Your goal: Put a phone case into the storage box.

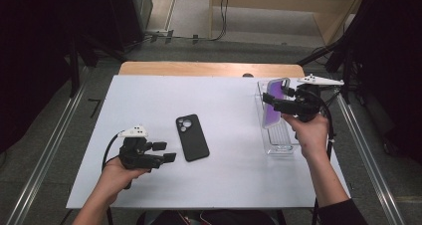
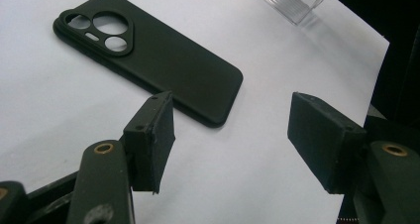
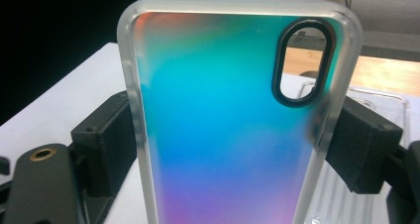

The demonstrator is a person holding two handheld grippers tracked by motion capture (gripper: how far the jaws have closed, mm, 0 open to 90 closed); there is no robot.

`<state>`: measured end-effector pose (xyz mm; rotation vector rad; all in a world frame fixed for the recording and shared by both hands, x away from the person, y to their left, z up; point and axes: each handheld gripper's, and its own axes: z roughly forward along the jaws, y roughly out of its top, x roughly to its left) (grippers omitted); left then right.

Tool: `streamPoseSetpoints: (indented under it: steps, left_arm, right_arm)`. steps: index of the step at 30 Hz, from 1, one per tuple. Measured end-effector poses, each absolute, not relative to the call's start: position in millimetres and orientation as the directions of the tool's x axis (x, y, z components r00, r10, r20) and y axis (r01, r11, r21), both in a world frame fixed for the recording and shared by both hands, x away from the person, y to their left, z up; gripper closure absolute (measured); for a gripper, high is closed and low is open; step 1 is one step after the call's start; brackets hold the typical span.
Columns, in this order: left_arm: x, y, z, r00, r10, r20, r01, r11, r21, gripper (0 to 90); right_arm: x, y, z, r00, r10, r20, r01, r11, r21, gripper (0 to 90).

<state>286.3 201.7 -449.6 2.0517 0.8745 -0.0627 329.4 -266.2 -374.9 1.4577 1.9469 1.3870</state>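
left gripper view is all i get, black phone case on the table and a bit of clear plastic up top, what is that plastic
Observer: It's a clear plastic tray standing near the right edge of the table.
Operator: where's the other gripper
Observer: The right gripper is above that tray, shut on a gradient phone case, purple to teal with a frosted rim.
Operator: how is it gripped
Observer: By its two long edges, one of the fingers on each side, with the oval camera cutout at the top.
Operator: is my black case near it
Observer: No, the black phone case lies mid-table, well apart from the tray.
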Motion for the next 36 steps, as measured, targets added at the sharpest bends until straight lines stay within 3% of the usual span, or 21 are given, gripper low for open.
streamPoseSetpoints:
  steps: [36]
  left_arm:
    - [287.5,203.3,-451.1,0.747,0.557,-0.362,0.606,-0.349,0.715,35.4]
  right_arm:
    - [422.6,-282.9,-399.5,-0.105,0.977,0.185,0.535,-0.101,0.839,14.8]
